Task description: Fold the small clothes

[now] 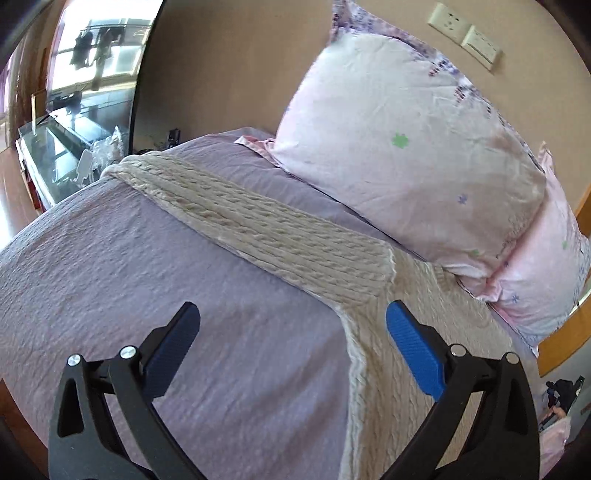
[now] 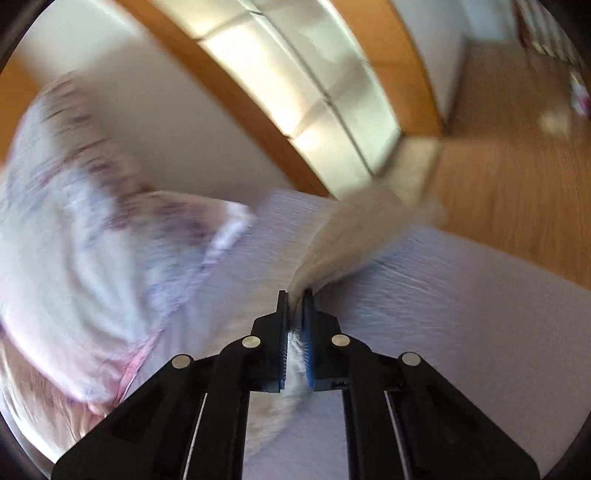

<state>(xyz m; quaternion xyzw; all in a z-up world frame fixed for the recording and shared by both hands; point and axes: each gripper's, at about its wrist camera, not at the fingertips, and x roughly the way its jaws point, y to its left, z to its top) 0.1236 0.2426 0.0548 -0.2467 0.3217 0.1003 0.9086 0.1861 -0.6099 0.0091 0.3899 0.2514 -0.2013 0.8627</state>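
In the left wrist view, a cream knitted sweater (image 1: 280,236) is seen spread on a lilac bedsheet (image 1: 129,280). One long ribbed part runs from the upper left of the frame down toward the centre right, where it joins a wider part that continues to the lower edge, right of centre. The left gripper (image 1: 293,321) is seen at the bottom of the frame with its jaws spread wide and nothing held between them. Its left blue pad lies over bare sheet, while its right blue pad lies over the wider part of the sweater; whether either pad touches the fabric cannot be told. A pale pink pillow (image 1: 402,147) with small green and purple prints is propped against a tan wall (image 1: 229,62) in the upper right, and its lower edge lies just beside the sweater. Two wall sockets (image 1: 463,35) are mounted at the top right.

The right wrist view is heavily blurred. The right gripper (image 2: 295,295) is seen at bottom centre with its jaws pressed together on a bunched piece of the sweater (image 2: 354,232), which fans out from the fingertips toward the upper right. The pillow (image 2: 77,229) fills the left side, the bedsheet (image 2: 461,314) the lower right, and a wooden floor (image 2: 517,177) the right edge.
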